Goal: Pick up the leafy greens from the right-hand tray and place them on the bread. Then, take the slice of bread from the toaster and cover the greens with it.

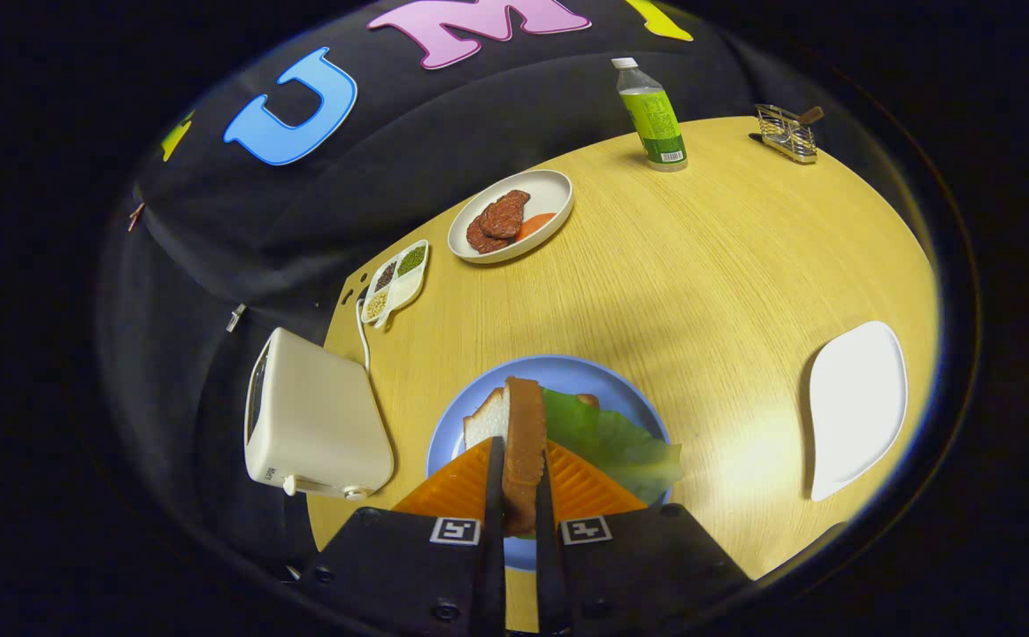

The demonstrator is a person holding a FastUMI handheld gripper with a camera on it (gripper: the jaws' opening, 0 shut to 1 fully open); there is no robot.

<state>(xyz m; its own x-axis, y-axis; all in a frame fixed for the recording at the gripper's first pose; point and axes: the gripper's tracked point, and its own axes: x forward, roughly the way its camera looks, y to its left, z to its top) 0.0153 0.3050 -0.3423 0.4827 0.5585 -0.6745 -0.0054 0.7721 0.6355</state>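
Brown crust faces you: the slice of bread (523, 442) stands on edge at the lower centre of the frame, and your hand-held gripper (521, 504) is clamped on it, one finger pressing each face. Just beyond and below it, the blue plate (567, 372) carries the lower bread slice (486, 418) with the leafy greens (607, 438) laid over it; one end of the leaf spills past the plate's right rim. So the greens look placed, and covering them is what remains.

To do it well, tip the slice from upright toward flat as you lower it, and line its outline up with the bread beneath, not with the leaf. Come down gently so the leaf is not dragged off, and part the fingers only once the slice rests on the greens.

Keep wide of the toaster (315, 420) at lower left of the bench (700, 265). The white tray (859, 407) at the right needs nothing more.
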